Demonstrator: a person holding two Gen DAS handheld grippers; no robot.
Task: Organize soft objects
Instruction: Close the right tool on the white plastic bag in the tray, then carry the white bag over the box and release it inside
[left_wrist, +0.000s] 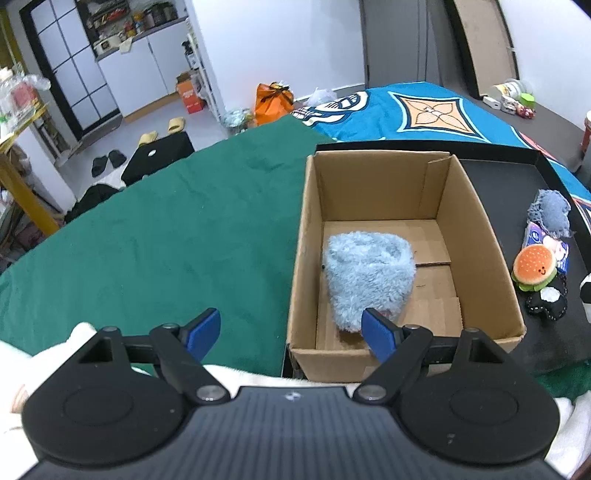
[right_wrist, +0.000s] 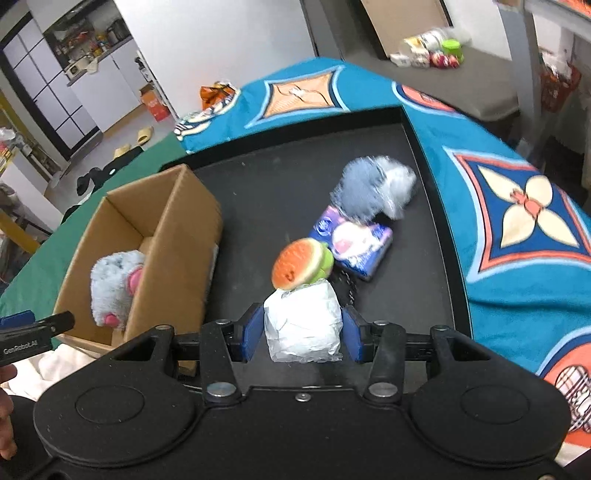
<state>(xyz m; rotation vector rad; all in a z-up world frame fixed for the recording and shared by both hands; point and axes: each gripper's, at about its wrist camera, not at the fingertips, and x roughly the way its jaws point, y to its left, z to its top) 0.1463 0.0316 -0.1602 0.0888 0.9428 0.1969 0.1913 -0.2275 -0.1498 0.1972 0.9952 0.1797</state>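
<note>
Your cardboard box (left_wrist: 373, 206) holds one fluffy blue toy (left_wrist: 367, 273). Your right claw (right_wrist: 302, 334) grasps a white bundle (right_wrist: 303, 325), burger toy (right_wrist: 301, 264) at its 12 o'clock. Your left claw (left_wrist: 291, 332) gapes empty.

We take the cardboard box (left_wrist: 402, 206) as our landmark: the fluffy plush (left_wrist: 369, 275) lies inside it on the floor. To its right on the tray (right_wrist: 295, 184) we find the burger toy (right_wrist: 301, 264), with the tissue pack (right_wrist: 356, 243) and fuzzy pouch (right_wrist: 373, 188) behind. Left of the box lies the cloth (left_wrist: 166, 229).
</note>
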